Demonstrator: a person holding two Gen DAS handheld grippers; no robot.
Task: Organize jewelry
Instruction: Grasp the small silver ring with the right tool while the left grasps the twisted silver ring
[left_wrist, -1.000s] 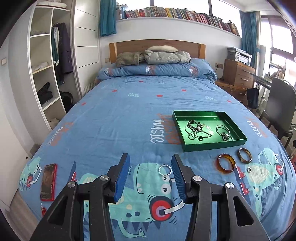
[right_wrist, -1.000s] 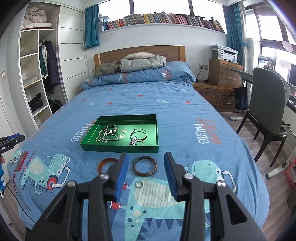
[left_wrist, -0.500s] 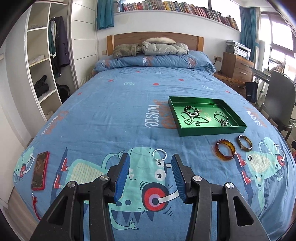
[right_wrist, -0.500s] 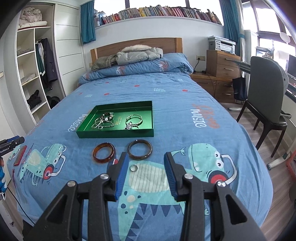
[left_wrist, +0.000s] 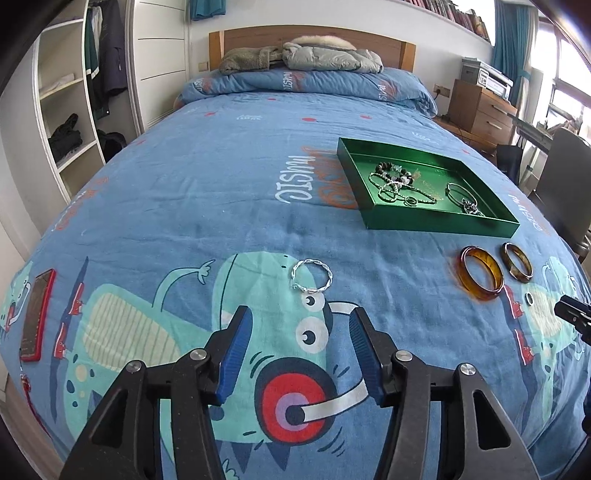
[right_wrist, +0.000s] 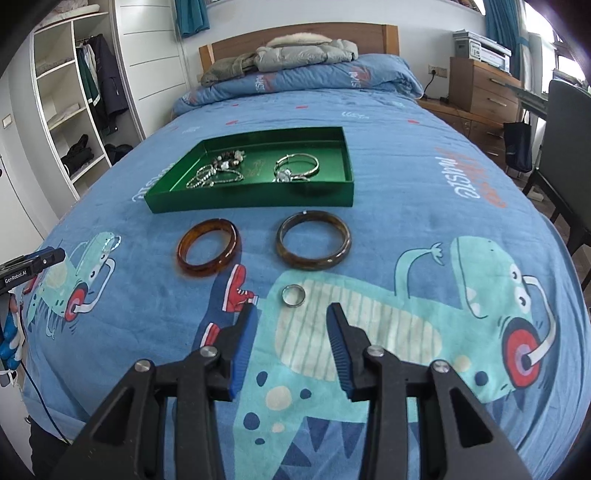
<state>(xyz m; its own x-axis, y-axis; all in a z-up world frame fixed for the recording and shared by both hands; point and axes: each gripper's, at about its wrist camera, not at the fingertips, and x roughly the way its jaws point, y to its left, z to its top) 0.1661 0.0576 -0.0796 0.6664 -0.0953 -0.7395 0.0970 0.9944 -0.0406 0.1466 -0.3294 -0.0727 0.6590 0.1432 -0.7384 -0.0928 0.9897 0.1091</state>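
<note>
A green tray (left_wrist: 439, 225) (right_wrist: 251, 201) on the blue bedspread holds necklaces (left_wrist: 395, 182) and a silver bracelet (right_wrist: 297, 166). A twisted silver bangle (left_wrist: 311, 276) lies just ahead of my open, empty left gripper (left_wrist: 297, 332). An amber bangle (right_wrist: 208, 251) (left_wrist: 480, 277), a dark brown bangle (right_wrist: 313, 240) (left_wrist: 516, 261) and a small silver ring (right_wrist: 293, 295) (left_wrist: 530, 298) lie in front of the tray. My open, empty right gripper (right_wrist: 291, 325) hovers just short of the ring.
A red phone (left_wrist: 36, 317) lies at the bed's left edge. Pillows and jackets (left_wrist: 303, 59) are at the headboard. A chair (right_wrist: 569, 147) and wooden dresser (right_wrist: 480, 88) stand right of the bed, shelves (left_wrist: 66, 110) to the left.
Both grippers have moved forward and lower toward the bedspread. The silver bangle and the small ring now sit closer to the fingertips. Jaws stayed open.
</note>
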